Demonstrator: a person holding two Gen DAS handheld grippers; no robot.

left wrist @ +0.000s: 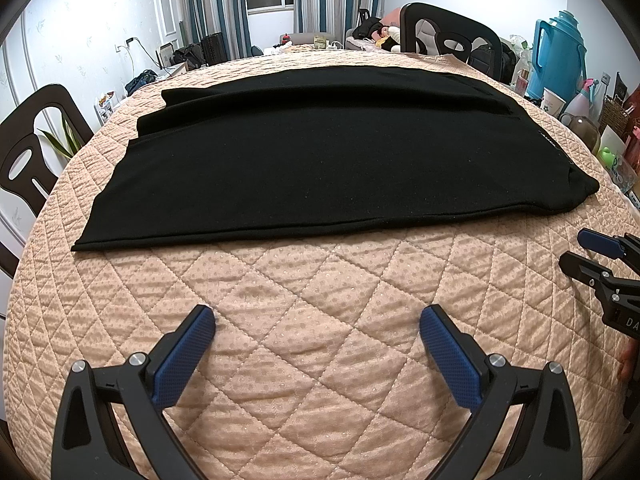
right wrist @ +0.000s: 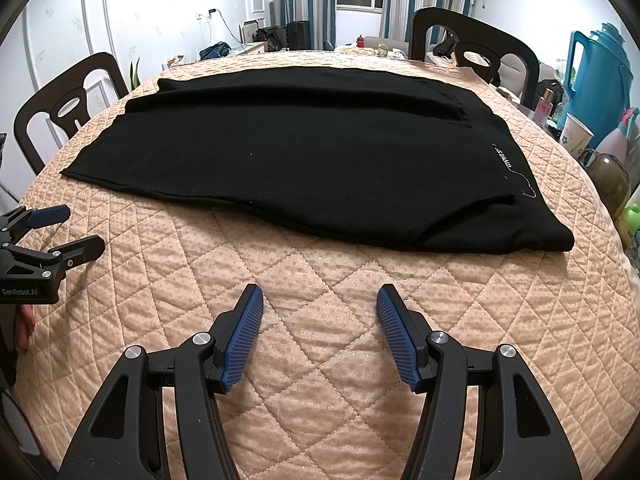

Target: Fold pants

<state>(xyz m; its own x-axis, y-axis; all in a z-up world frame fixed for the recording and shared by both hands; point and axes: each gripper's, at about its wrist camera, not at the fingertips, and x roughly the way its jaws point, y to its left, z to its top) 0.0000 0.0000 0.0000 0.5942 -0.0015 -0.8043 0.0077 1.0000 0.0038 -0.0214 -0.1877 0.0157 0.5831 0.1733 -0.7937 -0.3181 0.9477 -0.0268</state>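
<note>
Pants flat on quilt, near hem clear of both tools

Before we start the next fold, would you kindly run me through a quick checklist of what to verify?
1. Left tongs open, empty: ok.
2. Right tongs open, empty: ok.
3. Pants flat on the quilt, legs overlapped lengthwise: ok.
4. Waist end near the label smooth: not ok, slightly bunched.
5. Cup off the pants: ok.
6. Far edge aligned: cannot tell.
</note>
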